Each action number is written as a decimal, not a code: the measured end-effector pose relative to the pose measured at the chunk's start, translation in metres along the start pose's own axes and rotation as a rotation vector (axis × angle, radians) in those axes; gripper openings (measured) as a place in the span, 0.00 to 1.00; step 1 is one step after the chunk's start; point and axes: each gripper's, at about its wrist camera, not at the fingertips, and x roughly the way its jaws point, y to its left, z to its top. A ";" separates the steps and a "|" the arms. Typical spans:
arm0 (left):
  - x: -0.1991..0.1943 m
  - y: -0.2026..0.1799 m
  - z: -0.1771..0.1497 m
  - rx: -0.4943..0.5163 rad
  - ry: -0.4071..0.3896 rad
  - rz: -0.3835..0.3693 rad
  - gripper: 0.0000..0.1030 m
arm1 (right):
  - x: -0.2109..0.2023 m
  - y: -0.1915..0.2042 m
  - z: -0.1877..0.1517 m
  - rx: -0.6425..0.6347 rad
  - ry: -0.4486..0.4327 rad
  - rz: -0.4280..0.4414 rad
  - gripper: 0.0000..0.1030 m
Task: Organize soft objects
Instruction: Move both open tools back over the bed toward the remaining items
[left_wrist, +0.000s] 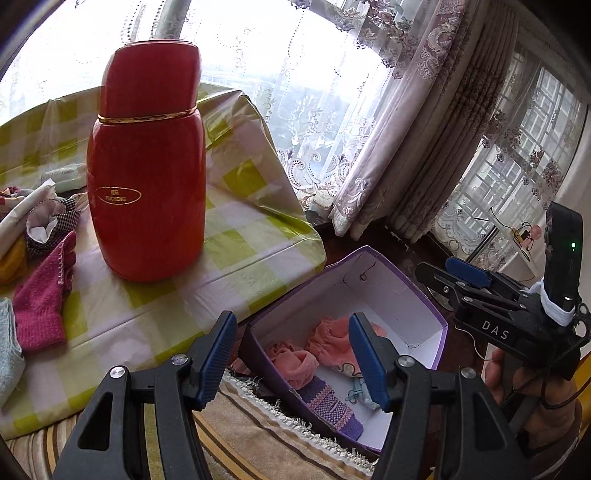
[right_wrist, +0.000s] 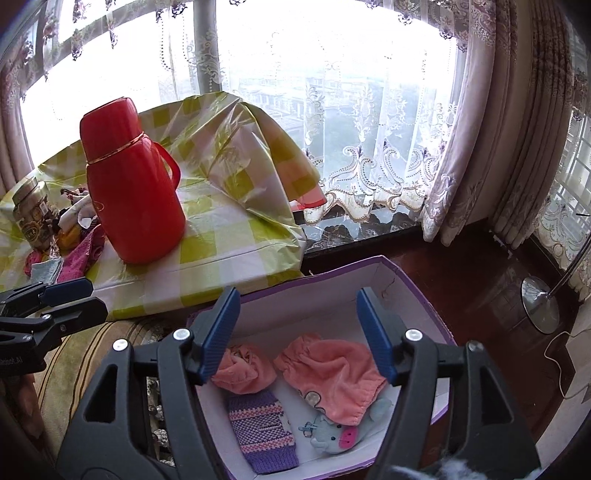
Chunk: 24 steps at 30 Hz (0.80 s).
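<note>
A glossy red flask (right_wrist: 129, 184) with a thin gold band stands at left on a tablecloth (right_wrist: 229, 243) checked in lime green and white. At lower centre, a purple box (right_wrist: 332, 275) with a white inside holds two coral-pink cloths (right_wrist: 332, 373), a purple, pink and white knitted piece (right_wrist: 262, 428), and a pale blue plush toy (right_wrist: 340, 435) with a pink snout.

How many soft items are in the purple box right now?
4: a rolled pink cloth at the back left, a larger pink cloth at the back right, a purple knitted piece front left, a blue plush toy front right. Others may lie underneath.
</note>
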 end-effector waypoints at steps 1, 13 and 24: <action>-0.004 0.005 -0.001 -0.010 -0.005 0.005 0.62 | -0.001 0.006 0.001 -0.011 -0.001 0.013 0.67; -0.058 0.085 -0.021 -0.190 -0.065 0.107 0.62 | -0.005 0.081 0.000 -0.142 0.016 0.140 0.68; -0.119 0.163 -0.049 -0.327 -0.141 0.268 0.62 | -0.016 0.160 -0.002 -0.273 -0.013 0.241 0.88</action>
